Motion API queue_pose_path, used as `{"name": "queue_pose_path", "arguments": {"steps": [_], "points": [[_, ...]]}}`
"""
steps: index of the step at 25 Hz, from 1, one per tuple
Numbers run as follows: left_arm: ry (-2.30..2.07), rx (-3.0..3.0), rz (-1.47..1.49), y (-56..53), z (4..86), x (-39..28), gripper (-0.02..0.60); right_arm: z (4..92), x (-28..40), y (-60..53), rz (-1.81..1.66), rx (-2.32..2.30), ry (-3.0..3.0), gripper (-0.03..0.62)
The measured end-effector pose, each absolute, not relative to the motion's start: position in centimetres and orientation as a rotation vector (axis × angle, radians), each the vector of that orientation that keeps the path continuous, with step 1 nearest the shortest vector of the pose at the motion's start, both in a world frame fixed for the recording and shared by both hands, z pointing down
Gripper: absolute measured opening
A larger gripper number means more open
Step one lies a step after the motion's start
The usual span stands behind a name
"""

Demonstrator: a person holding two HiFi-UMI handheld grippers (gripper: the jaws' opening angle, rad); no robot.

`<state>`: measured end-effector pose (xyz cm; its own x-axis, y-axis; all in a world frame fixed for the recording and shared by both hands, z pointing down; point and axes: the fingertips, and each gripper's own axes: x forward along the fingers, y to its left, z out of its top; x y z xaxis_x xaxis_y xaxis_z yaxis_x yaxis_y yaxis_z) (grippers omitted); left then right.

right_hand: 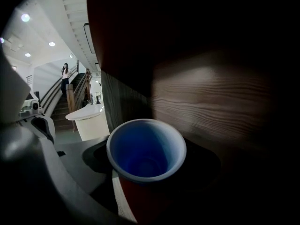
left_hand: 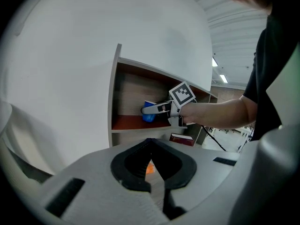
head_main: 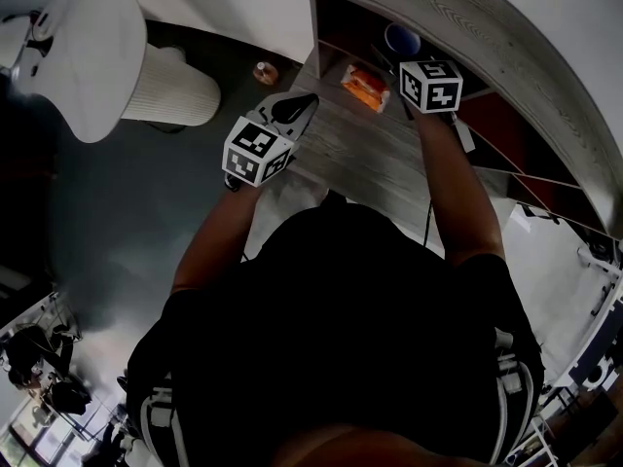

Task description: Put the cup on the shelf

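The cup [right_hand: 146,149] hides the jaw tips of the right hand-held gripper [right_hand: 148,165]. Ahead of the left hand-held gripper [left_hand: 152,167], an orange object [head_main: 365,87] is too blurred to identify.

Dim fisheye views with black vignetted corners, shelf [right_hand: 211,93] recess beyond the right jaws in deep shadow, cup [right_hand: 146,149] between them lit from the left, ceiling spotlights [right_hand: 25,17] glaring far upper left, left jaws close and soft-focused.

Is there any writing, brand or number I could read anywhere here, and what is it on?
No text here can be read.
On the marker cubes: black-and-white square patterns, no letters.
On the orange packet: print too small to read.
On the blue cup: no marking visible.
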<state>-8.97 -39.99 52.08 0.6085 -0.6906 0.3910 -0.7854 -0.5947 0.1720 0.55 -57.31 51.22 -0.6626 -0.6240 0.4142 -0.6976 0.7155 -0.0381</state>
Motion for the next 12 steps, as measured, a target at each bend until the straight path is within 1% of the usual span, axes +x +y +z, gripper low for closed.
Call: {"name": "queue_pose_path", "arguments": {"steps": [12], "points": [[-1.177, 2.486, 0.396, -39.7, 53.3, -8.5, 0.018, 52.0, -0.6, -58.7, 0.271, 0.997, -2.534, 0.365]]}}
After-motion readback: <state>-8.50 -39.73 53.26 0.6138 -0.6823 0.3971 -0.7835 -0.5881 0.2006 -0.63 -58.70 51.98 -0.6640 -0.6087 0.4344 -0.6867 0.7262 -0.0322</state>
